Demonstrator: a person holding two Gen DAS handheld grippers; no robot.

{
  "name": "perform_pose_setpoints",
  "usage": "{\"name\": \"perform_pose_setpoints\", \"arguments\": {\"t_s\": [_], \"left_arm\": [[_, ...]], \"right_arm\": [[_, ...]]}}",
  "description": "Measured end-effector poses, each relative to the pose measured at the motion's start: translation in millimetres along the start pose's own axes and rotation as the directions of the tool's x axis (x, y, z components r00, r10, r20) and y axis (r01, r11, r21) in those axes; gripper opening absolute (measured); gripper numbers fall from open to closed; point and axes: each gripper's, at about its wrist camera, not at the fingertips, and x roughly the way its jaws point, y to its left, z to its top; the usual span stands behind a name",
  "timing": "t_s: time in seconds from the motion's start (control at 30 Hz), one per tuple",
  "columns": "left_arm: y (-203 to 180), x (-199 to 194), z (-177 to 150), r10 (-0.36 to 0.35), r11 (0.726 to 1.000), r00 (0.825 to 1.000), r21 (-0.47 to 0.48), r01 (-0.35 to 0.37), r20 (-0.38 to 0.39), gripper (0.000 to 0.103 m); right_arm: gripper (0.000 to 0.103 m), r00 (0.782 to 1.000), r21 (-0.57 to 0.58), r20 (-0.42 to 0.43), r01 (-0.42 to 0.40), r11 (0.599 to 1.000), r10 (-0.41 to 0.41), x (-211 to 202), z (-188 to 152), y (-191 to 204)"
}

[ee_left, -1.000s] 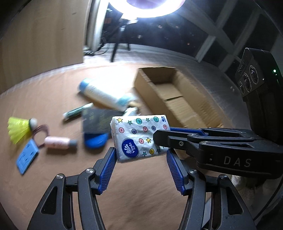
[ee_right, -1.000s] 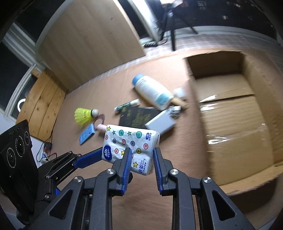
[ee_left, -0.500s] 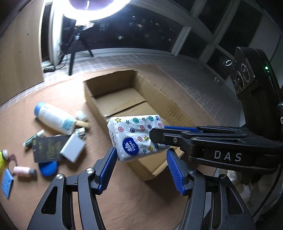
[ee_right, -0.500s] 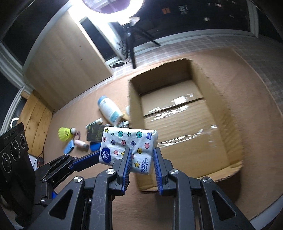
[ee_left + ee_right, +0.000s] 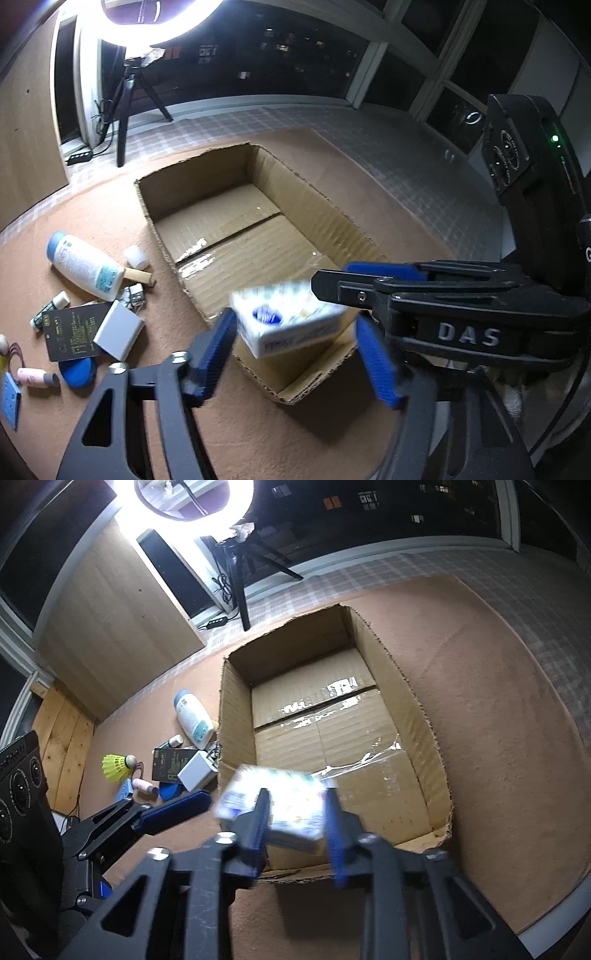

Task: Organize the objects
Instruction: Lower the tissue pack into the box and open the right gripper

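the tissue pack (image 5: 288, 325), blurred, hangs over the near end of the cardboard box (image 5: 332, 225); right gripper (image 5: 295, 808) jaws parted, left gripper (image 5: 295, 354) wide open, neither gripping it; "das" reads on the right gripper.

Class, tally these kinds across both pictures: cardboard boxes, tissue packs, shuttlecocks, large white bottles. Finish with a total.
Cardboard box: 1
Tissue pack: 1
Shuttlecock: 1
Large white bottle: 1
Total: 4

White tissue pack (image 5: 287, 325) with blue logo, brown cardboard box (image 5: 325, 218), yellow shuttlecock (image 5: 115, 767).
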Motion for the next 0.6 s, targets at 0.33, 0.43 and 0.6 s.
{"name": "perform_pose_setpoints", "arguments": {"t_s": [0.33,0.43,0.6], "left_arm": [[24.7,-16.4,-5.6,0.019,0.999,1.000,-0.049,-0.018,0.016,0.075],[36.2,-24.6,-10.5,0.029,0.997,0.999,-0.072,-0.027,0.022,0.075],[60.6,-40.7,-22.6,0.064,0.992,0.998,-0.110,-0.062,0.024,0.075]], "right_arm": [[0.046,1.000,-0.001,0.023,-0.004,1.000,0.004,-4.9,0.6,9.0],[0.046,1.000,-0.013,0.025,-0.015,1.000,0.015,-4.7,-0.3,18.7],[0.046,0.999,-0.037,0.023,-0.043,0.998,0.044,-1.1,0.5,38.6]]}}
